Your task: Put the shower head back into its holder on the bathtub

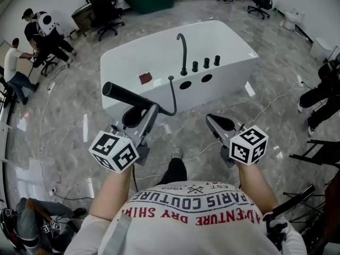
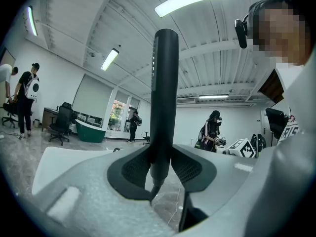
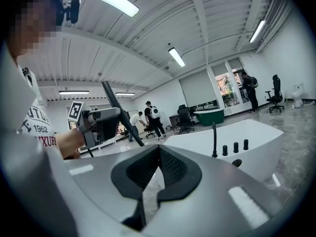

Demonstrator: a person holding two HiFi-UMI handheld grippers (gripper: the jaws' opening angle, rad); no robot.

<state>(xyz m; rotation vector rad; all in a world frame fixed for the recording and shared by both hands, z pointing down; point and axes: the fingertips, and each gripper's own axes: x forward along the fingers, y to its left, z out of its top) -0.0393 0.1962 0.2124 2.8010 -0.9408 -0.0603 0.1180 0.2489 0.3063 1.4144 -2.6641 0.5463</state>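
Left tongs [image 1: 147, 113]: clamped on the shower head [image 1: 125, 95]. Both pads press the black wand low on its handle, and the jaws stand fairly wide round it. The wand's free end juts out past the tongs, away from the person.

Shower head position: in the air, off the tub [image 1: 234, 81], over the floor [image 1: 69, 121] just in front of the tub's near left corner.

Hose [image 1: 173, 101]: runs from the handle end in a curve up to a small post on the tub's near ledge.

Near ledge also carries a black faucet [image 1: 183, 49] and three knobs [image 1: 206, 64]. Two dark openings [image 1: 185, 85] sit just below them. Cannot tell which one is the holder.

Right tongs [image 1: 213, 120]: jaws together with nothing between them, held in the air beside the left tongs, apart from the tub.
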